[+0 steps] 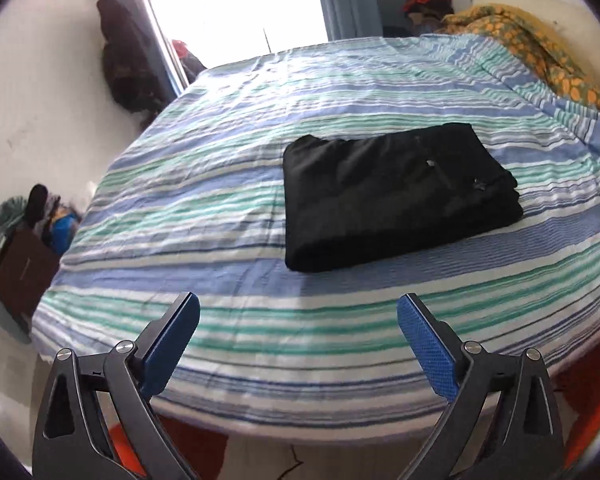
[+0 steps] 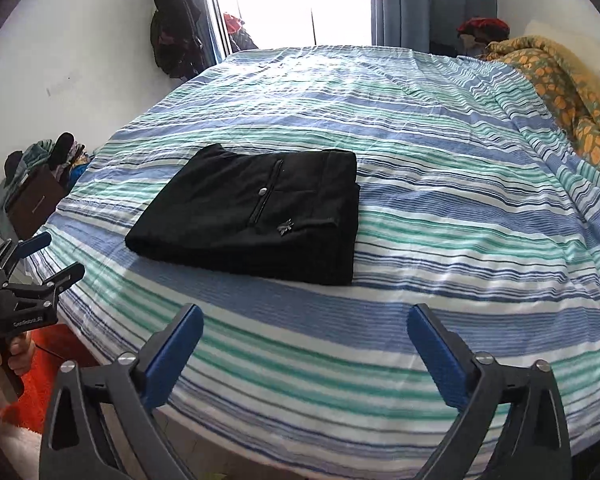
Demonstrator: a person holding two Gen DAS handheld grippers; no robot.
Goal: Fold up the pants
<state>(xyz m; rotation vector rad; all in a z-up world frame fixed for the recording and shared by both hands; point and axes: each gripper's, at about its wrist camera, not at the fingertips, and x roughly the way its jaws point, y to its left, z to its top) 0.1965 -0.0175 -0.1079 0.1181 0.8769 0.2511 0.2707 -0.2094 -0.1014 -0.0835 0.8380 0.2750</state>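
Observation:
The black pants (image 1: 396,196) lie folded into a flat rectangle on the striped bed (image 1: 220,208); in the right wrist view the pants (image 2: 252,212) show a button and a small logo on top. My left gripper (image 1: 298,312) is open and empty, held back over the bed's near edge, apart from the pants. My right gripper (image 2: 304,320) is open and empty, also over the near edge, short of the pants. The left gripper also shows at the left edge of the right wrist view (image 2: 46,254), held in a hand.
A yellow flowered blanket (image 1: 540,44) is bunched at the bed's far right. Dark clothes (image 1: 124,64) hang on the wall by the bright doorway. A pile of things with a brown box (image 1: 24,272) stands left of the bed. An orange rug (image 2: 40,384) lies on the floor.

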